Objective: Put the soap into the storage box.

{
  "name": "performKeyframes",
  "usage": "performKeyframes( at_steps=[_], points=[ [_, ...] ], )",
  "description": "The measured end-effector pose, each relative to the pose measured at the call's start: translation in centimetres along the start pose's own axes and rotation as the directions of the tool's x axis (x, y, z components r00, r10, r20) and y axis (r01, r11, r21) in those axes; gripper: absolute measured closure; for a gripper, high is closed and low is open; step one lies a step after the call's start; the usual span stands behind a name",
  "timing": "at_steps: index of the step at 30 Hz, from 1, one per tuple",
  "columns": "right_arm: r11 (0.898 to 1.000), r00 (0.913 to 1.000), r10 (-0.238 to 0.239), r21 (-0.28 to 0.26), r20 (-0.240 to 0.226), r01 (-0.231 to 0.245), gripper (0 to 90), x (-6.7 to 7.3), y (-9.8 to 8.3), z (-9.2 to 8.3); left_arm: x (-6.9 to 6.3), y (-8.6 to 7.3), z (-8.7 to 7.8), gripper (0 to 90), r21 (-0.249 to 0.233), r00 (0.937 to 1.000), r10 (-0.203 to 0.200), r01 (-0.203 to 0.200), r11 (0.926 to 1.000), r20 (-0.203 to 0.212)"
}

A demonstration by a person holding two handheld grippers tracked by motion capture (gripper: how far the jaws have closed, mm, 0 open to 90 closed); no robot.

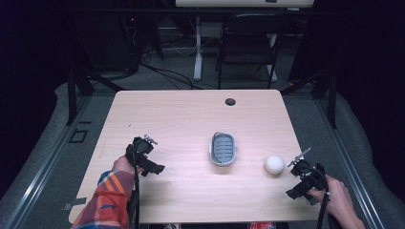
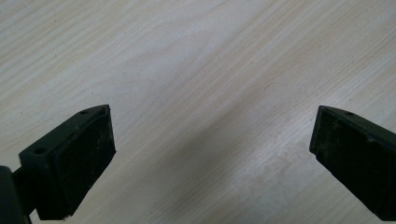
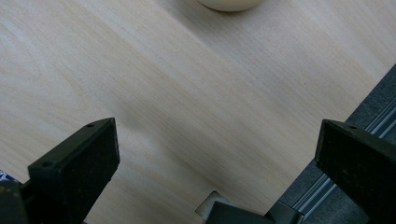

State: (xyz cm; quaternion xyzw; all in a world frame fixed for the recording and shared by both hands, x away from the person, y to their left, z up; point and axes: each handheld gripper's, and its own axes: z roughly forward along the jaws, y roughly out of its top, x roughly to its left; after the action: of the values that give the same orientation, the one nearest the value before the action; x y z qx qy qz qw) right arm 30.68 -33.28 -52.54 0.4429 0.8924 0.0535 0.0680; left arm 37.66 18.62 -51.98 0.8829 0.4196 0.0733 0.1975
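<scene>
With both grippers' jaws spread wide and empty, nothing's been grabbed yet; the ball (image 1: 274, 164) beside the right gripper (image 1: 297, 162) probably gets approached next, near the basket (image 1: 223, 148).

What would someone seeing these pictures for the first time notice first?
Most likely the grey oval tray sitting alone in the middle of the pale wooden table, with a white ball just to its right. Next, the two hand-held grippers at the near edge: the left gripper over bare wood and the right gripper close to the ball, both with fingers spread wide and nothing between them.
</scene>
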Motion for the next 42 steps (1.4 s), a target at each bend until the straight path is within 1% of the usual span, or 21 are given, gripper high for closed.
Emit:
performKeyframes(
  at_steps=[1,6,7,10,14,15,16,18,19,20,24,27,28,29,30,31,32,35,36,37,42],
  points=[
    [1.0,1.0,-0.004,0.004,0.009,0.004,0.0,0.0,0.0,0.0,0.0,0.0,0.0,0.0,0.0,1.0,0.0,0.0,1.0,0.0],
    [1.0,1.0,0.008,-0.003,-0.001,-0.008,0.0,0.0,0.0,0.2,0.0,0.0,0.0,0.0,0.0,1.0,0.001,-0.001,1.0,-0.004],
    [1.0,0.9999,-0.01,0.024,0.004,0.01,0.0,-0.1,0.1,0.0,0.0,0.1,0.1,0.0,0.003,1.0,0.003,-0.003,1.0,-0.003],
    [1.0,0.9999,0.008,-0.001,-0.013,-0.008,0.0,-0.1,0.1,0.2,0.0,0.1,0.1,0.0,0.008,1.0,0.006,-0.006,0.9999,-0.002],
    [1.0,0.9998,0.012,-0.016,-0.016,-0.012,0.0,0.0,0.2,0.2,0.0,0.1,0.1,0.0,0.003,1.0,-0.004,0.004,1.0,-0.002],
    [1.0,0.9999,-0.011,0.011,-0.01,0.011,0.0,-0.1,0.5,0.1,0.0,0.1,0.1,0.0,0.004,1.0,0.002,-0.002,1.0,-0.005],
    [1.0,0.9999,0.009,-0.01,-0.012,-0.009,0.0,0.0,0.4,0.3,0.0,0.1,0.1,0.0,0.006,1.0,0.005,-0.005,1.0,-0.004],
    [1.0,0.9997,-0.02,0.015,-0.014,0.021,0.0,-0.2,0.7,0.0,0.0,0.1,0.1,0.0,0.006,1.0,0.001,-0.001,1.0,-0.004],
    [1.0,0.9996,-0.02,0.017,-0.019,0.02,0.0,-0.2,0.9,-0.1,0.0,0.2,0.2,0.0,0.01,1.0,-0.001,0.001,1.0,-0.007],
    [1.0,0.9996,-0.01,-0.008,-0.027,0.01,0.0,-0.1,0.9,0.1,0.0,0.2,0.2,0.0,0.009,1.0,-0.002,0.002,1.0,-0.008],
    [1.0,0.9994,-0.027,0.011,-0.021,0.027,0.0,-0.3,1.4,0.1,-0.1,0.2,0.1,0.0,0.009,1.0,0.002,-0.002,1.0,-0.005],
    [1.0,0.999,-0.011,-0.002,-0.043,0.011,0.0,-0.7,1.8,-0.1,0.0,0.1,0.1,0.0,0.006,1.0,0.001,-0.001,1.0,-0.003],
    [1.0,0.9987,-0.019,0.012,-0.047,0.02,0.0,-0.9,1.9,-0.3,0.0,0.1,0.1,0.0,0.008,1.0,0.003,-0.003,1.0,-0.004],
    [1.0,0.998,0.005,-0.002,-0.063,-0.005,0.0,-0.9,1.9,-0.3,0.0,0.2,0.2,0.0,0.01,1.0,0.003,-0.003,0.9999,-0.001],
    [1.0,0.998,0.005,-0.002,-0.063,-0.005,0.0,-0.9,1.9,-0.3,0.0,0.2,0.2,0.0,0.01,1.0,0.003,-0.003,0.9999,-0.001],
    [1.0,0.9981,-0.016,0.026,-0.06,0.018,0.0,-1.3,2.1,-0.4,-0.1,0.2,0.2,0.0,0.008,1.0,0.003,-0.003,1.0,-0.003],
    [1.0,0.9979,-0.016,0.026,-0.063,0.017,0.0,-1.4,2.2,-0.4,-0.1,0.2,0.2,0.0,0.009,1.0,0.002,-0.002,1.0,-0.002],
    [1.0,0.9969,0.016,-0.013,-0.077,-0.017,0.0,-1.3,2.4,-0.2,-0.1,0.2,0.2,0.0,0.009,1.0,0.002,-0.002,1.0,-0.002],
    [1.0,0.9972,-0.005,0.011,-0.074,0.006,0.0,-1.5,2.7,-0.4,-0.1,0.2,0.2,0.0,0.01,1.0,0.003,-0.003,0.9999,-0.001],
    [0.999,0.9964,0.021,-0.027,-0.082,-0.023,0.0,-1.3,2.7,-0.2,-0.1,0.2,0.2,0.0,0.01,1.0,0.003,-0.003,0.9999,-0.001],
    [1.0,0.9961,0.005,-0.015,-0.088,-0.007,0.0,-1.4,3.3,-0.2,-0.1,0.2,0.1,0.0,0.009,1.0,0.004,-0.004,1.0,0.001]
  ],
)
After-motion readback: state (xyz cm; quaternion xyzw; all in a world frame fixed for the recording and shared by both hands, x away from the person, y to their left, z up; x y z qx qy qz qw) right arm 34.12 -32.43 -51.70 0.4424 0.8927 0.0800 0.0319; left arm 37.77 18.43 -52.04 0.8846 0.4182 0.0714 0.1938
